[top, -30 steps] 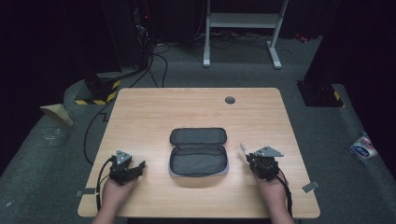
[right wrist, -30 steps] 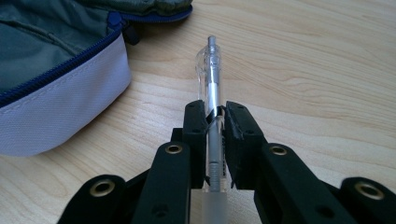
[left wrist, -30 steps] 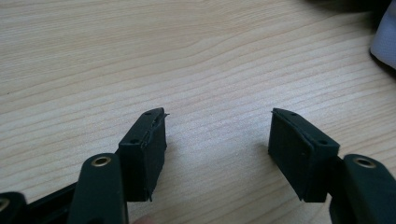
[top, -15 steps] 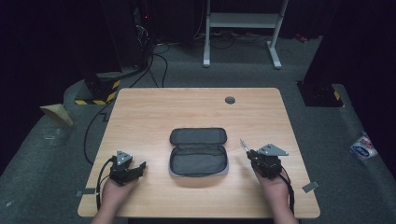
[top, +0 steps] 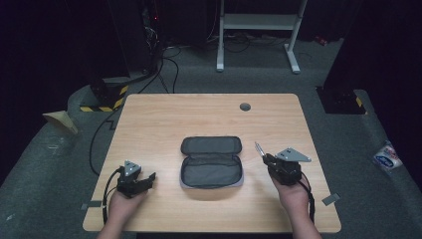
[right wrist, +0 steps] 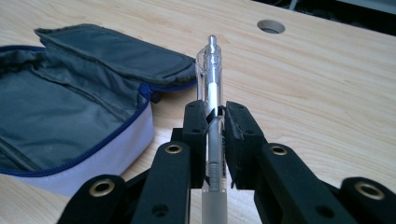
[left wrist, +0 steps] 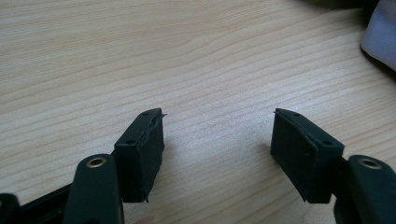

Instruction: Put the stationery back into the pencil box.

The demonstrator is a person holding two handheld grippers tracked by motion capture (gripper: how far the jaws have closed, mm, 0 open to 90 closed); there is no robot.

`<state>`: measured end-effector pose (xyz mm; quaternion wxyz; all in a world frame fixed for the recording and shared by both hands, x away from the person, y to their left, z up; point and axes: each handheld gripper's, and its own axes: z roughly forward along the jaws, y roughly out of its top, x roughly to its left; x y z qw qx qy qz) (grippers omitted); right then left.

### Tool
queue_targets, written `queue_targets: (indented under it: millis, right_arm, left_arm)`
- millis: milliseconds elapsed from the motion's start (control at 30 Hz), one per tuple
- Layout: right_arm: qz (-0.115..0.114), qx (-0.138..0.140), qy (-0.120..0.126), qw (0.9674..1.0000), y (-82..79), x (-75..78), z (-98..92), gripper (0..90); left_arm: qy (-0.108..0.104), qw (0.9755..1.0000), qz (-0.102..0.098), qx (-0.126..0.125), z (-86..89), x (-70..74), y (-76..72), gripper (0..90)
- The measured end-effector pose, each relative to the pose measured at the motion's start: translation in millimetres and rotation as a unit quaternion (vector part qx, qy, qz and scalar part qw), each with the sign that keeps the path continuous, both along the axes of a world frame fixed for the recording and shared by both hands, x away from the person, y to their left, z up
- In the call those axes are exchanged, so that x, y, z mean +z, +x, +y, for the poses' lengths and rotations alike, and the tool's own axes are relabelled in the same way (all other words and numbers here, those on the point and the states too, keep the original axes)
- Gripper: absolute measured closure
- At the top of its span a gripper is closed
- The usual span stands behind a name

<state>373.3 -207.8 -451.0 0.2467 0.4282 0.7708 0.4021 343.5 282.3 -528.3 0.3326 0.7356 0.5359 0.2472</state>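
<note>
1. Right gripper [right wrist: 215, 114] clamps a clear pen [right wrist: 212, 84] just right of the open pencil case [top: 211, 162], probably for stowing.
2. Left gripper [left wrist: 217, 135]: jaws apart, empty, resting on the table [top: 164, 119]; its jaws have just been opening.

Pen [right wrist: 212, 107]: lower end cut off by the bottom edge in right gripper view, mid-barrel hidden btwn pads. Case [right wrist: 70, 116] cut off at left edge there. In left gripper view, a pale corner [left wrist: 380, 35] top right, cut off, can't tell what.
</note>
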Motion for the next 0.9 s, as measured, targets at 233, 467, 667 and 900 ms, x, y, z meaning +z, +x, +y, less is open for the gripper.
queue_targets:
  millis: [233,467,667,900]
  right_arm:
    - [-0.007,0.013,-0.001,0.9999,1.9,8.7,6.5,78.9]
    - [-0.009,0.027,-0.006,0.9996,4.8,14.6,16.7,78.9]
    - [-0.01,0.039,-0.007,0.9992,8.1,16.2,25.3,78.9]
    - [-0.006,0.057,-0.011,0.9983,11.7,15.8,38.4,78.9]
  left_arm:
    - [0.0,1.0,0.0,0.0,0.0,0.0,0.0,34.5]
    - [0.0,1.0,0.0,0.0,-0.2,-0.1,0.1,34.1]
    - [0.0,1.0,0.0,0.0,-0.1,0.0,0.1,34.1]
    - [0.001,1.0,0.001,-0.002,-0.1,0.0,0.4,33.7]
